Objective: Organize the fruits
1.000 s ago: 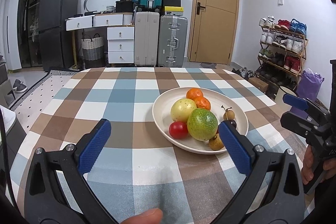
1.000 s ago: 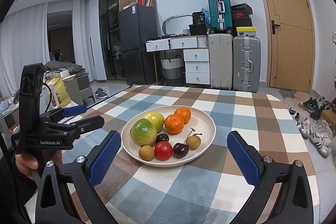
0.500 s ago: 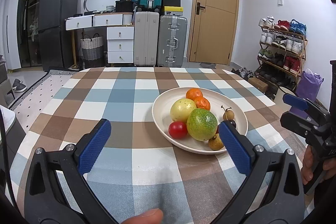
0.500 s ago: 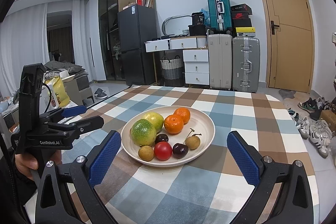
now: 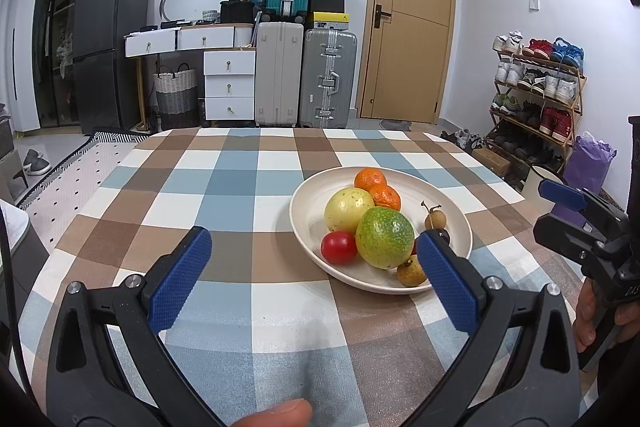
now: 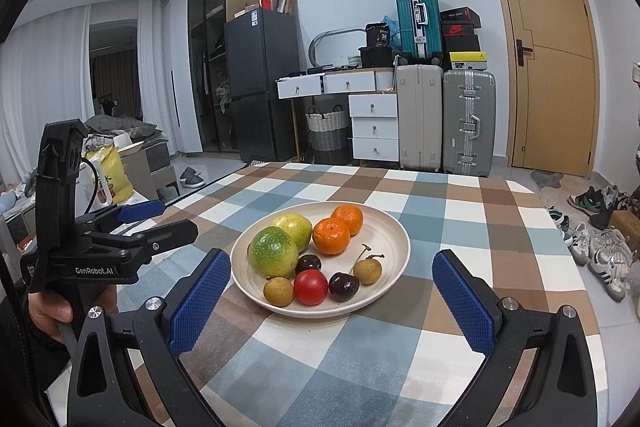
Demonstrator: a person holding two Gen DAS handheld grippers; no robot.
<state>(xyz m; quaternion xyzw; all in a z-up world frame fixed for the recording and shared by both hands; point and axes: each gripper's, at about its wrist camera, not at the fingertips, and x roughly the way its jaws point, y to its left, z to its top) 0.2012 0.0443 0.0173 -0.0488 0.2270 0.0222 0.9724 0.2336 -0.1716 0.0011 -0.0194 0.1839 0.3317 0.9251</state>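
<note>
A cream plate [image 5: 312, 211] [image 6: 396, 235] sits on the checked tablecloth and holds a large green fruit [image 5: 385, 238] [image 6: 273, 252], a yellow-green fruit [image 5: 349, 209] [image 6: 295, 227], two oranges [image 5: 370, 179] [image 6: 331, 235], a red tomato [image 5: 339, 247] [image 6: 311, 287], dark cherries [image 6: 343, 286] and small brown longans [image 5: 411, 271] [image 6: 278, 291]. My left gripper [image 5: 316, 279] is open and empty, just short of the plate's near left side. My right gripper [image 6: 331, 301] is open and empty, in front of the plate. Each gripper shows in the other's view, the right [image 5: 560, 211] and the left [image 6: 160, 217].
The checked tablecloth [image 5: 224, 179] covers the table. Behind it stand suitcases [image 5: 304, 79], a white drawer unit [image 5: 228, 83], a black fridge [image 5: 108, 39] and a wooden door [image 5: 408, 27]. A shoe rack [image 5: 536, 91] stands at the right.
</note>
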